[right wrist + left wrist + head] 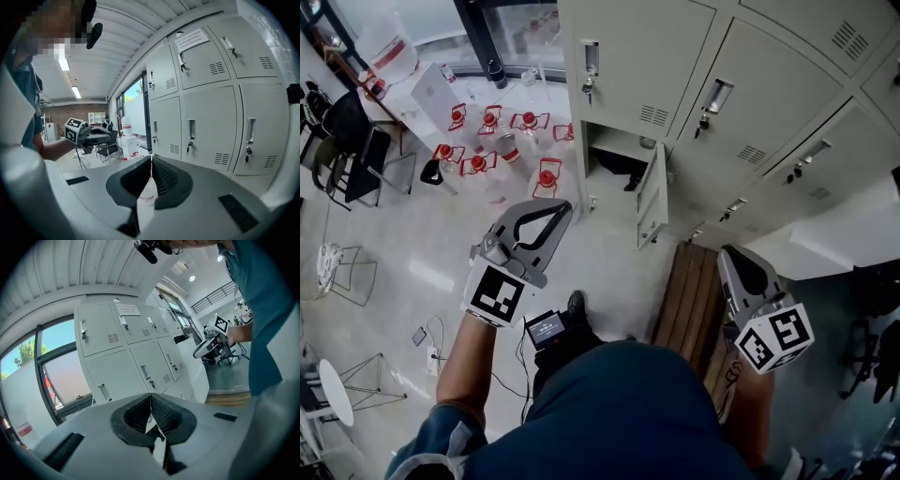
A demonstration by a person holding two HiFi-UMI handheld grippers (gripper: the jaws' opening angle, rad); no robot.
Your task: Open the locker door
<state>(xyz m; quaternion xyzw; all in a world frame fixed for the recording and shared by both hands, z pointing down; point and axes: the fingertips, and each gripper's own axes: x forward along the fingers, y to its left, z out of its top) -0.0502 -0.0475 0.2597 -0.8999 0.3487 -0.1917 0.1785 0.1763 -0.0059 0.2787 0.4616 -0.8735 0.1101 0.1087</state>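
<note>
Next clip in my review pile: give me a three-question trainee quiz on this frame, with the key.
1. True or false: the left gripper holds a locker key.
2. How many locker doors stand open in the head view? A none, B one, C three.
3. Fill in: the fingers of the right gripper are ____.
Key: 1 false, its fingers are together on nothing. 2 B, only the door near the wooden bench is open. 3 shut.
</note>
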